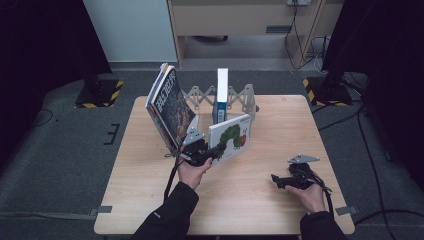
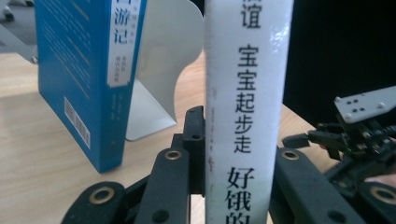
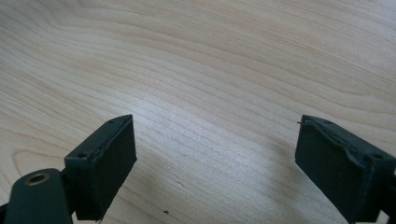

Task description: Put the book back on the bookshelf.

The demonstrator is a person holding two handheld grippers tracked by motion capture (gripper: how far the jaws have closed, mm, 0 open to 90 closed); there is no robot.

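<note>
The left gripper (image 1: 212,151) clamps the caterpillar book (image 1: 231,136) by its spine, tilted above the table (image 1: 280,130); leaning books (image 1: 170,105) and a blue book (image 1: 220,97) in the rack (image 1: 240,97) crowd behind; the right gripper (image 1: 276,178) rests open, apart

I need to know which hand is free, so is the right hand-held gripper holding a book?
No, the right hand-held gripper has its jaws standing wide apart over the bare wooden table with nothing between them.
</note>
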